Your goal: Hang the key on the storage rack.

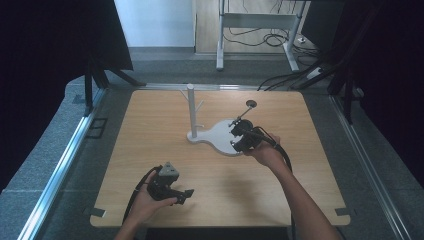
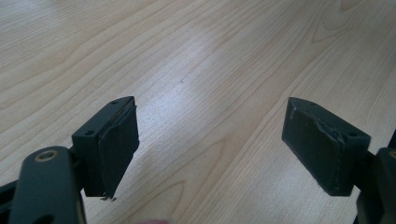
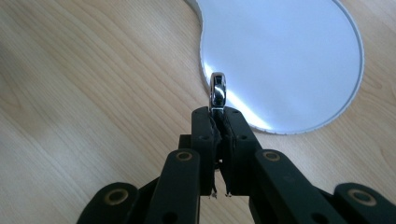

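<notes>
High view: your right gripper (image 1: 239,131) sits over the near lobe of the white stand base (image 1: 220,135), jaws clamped on a thin metal utensil handle (image 1: 242,116) that runs up and away from the jaws to a small dark round head (image 1: 251,104); can't tell if it's a spoon or a ladle. White peg post (image 1: 191,109) stands to that gripper's left, well apart from it, with short pegs sticking out. Your left gripper (image 1: 182,195) is low at the table's near edge, far from the stand, held in your left hand (image 1: 147,202)

Right gripper view: jaws pinched tight on a shiny chrome handle end (image 3: 217,91) poking out just past the fingertips (image 3: 231,122); white base (image 3: 289,60) lies right ahead and under, wooden table (image 3: 84,84) off to the jaws' left

Left gripper view: jaws spread wide, pads (image 2: 119,144) bare, wood tabletop (image 2: 201,79) between and beyond them
</notes>
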`<action>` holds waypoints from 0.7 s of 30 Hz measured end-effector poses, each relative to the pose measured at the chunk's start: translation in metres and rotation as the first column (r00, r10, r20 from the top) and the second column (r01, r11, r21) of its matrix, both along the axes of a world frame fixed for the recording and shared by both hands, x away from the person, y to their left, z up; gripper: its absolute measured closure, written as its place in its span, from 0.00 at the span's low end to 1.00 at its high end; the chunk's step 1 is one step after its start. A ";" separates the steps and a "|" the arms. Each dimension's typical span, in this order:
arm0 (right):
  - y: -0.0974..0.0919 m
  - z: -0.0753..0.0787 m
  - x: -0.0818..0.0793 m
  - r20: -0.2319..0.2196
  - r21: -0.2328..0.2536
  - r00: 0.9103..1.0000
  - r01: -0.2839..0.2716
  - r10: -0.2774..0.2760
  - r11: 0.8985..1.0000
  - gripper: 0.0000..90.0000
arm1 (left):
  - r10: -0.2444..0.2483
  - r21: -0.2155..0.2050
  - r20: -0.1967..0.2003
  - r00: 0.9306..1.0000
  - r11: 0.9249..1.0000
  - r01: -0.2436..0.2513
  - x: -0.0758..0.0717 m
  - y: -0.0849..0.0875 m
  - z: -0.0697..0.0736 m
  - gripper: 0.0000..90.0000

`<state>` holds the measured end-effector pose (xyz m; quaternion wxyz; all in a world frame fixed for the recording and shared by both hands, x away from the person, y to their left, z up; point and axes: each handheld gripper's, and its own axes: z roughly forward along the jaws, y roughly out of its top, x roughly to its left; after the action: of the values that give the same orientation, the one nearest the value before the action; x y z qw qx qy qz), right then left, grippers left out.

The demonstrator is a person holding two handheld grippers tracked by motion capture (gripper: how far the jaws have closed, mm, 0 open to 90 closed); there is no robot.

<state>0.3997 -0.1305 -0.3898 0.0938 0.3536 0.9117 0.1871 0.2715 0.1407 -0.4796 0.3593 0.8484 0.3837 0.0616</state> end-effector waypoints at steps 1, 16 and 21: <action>0.000 0.000 0.000 0.000 0.000 1.000 0.000 0.000 1.000 0.94 | 0.000 0.000 0.000 1.000 1.000 0.000 0.000 0.000 0.000 0.21; 0.020 0.013 0.019 0.030 0.032 0.999 0.017 -0.018 0.999 0.94 | 0.003 -0.004 0.005 1.000 1.000 -0.003 0.001 0.002 0.001 0.21; 0.026 0.011 0.027 0.012 0.026 1.000 0.023 -0.023 0.999 0.94 | 0.005 -0.006 0.004 1.000 1.000 -0.005 0.001 0.003 0.002 0.21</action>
<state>0.4269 -0.1046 -0.3786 0.0971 0.3642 0.9044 0.1999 0.2722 0.1437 -0.4779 0.3625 0.8462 0.3854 0.0629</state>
